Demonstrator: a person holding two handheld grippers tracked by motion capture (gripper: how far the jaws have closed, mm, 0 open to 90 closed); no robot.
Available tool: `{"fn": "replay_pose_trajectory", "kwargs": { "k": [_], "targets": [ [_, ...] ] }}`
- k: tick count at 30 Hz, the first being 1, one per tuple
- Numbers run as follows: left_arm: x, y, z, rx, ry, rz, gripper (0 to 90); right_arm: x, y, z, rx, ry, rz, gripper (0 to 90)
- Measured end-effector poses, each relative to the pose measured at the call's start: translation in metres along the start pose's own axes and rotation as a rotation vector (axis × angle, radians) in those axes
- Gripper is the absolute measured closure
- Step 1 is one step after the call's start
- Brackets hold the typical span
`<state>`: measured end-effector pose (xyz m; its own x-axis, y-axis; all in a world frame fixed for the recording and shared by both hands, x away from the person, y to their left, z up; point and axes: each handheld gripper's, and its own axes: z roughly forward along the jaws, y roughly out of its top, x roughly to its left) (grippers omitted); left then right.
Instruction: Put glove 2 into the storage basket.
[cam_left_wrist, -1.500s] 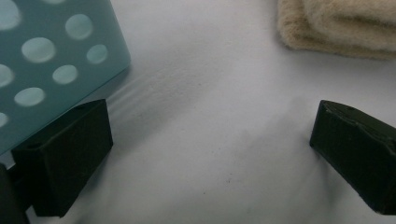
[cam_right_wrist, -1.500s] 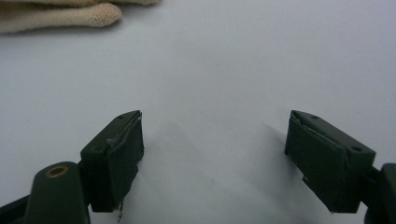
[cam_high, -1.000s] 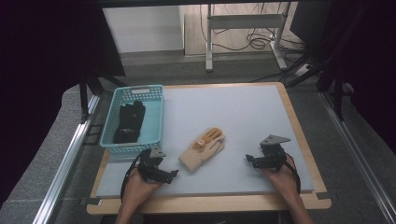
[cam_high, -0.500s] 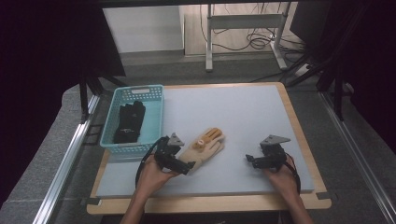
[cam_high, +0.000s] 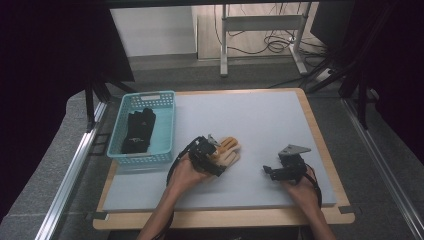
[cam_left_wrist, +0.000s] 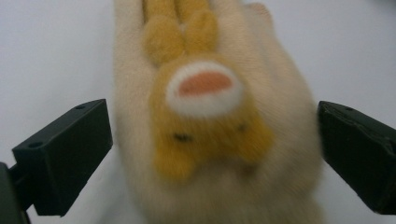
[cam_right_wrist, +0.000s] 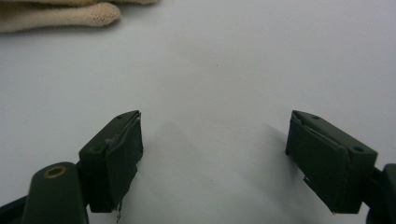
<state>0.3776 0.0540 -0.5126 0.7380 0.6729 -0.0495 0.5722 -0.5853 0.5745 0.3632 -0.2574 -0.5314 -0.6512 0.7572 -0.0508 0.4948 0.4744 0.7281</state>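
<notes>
A cream knitted glove with a yellow-orange animal patch lies on the grey mat. My left gripper is over the glove's wrist end. In the left gripper view the left gripper is open, one jaw on each side of the glove, which spans nearly the whole gap. My right gripper rests on the mat to the right of the glove, apart from it. It is open and nothing lies between the right gripper pads. A cream fingertip of the glove shows at the top left.
A teal basket stands on the left of the board and holds a black glove. The mat lies on a wooden board. A metal rail runs along the left side, and a table frame with cables stands behind.
My left gripper has moved right and forward from the mat's front left to the cream glove, and its jaws now straddle it. The right gripper and the glove have stayed put.
</notes>
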Motion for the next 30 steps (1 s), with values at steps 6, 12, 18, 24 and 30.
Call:
{"fn": "replay_pose_trajectory", "kwargs": {
  "k": [6, 12, 18, 24, 30],
  "targets": [
    [-0.001, 0.0, 0.017, 0.057, -0.008, 0.029, 0.7, 0.0, 0.0, 0.0, -0.001, 0.0, 0.001, 18.2],
    [-0.003, -0.003, 0.012, 0.04, -0.006, 0.032, 16.5, 0.0, 0.0, 0.0, 0.0, 0.0, 0.001, 18.2],
    [-0.003, -0.002, 0.007, 0.035, 0.003, 0.01, 40.9, 0.0, 0.0, 0.0, 0.0, 0.0, 0.0, 18.2],
    [0.001, -0.002, 0.004, 0.034, -0.028, -0.026, 52.7, 0.0, 0.0, 0.0, 0.0, 0.0, 0.0, 18.2],
    [0.003, 0.003, -0.002, 0.024, -0.031, -0.04, 55.8, 0.0, 0.0, 0.0, 0.0, 0.0, 0.001, 18.2]
  ]
}}
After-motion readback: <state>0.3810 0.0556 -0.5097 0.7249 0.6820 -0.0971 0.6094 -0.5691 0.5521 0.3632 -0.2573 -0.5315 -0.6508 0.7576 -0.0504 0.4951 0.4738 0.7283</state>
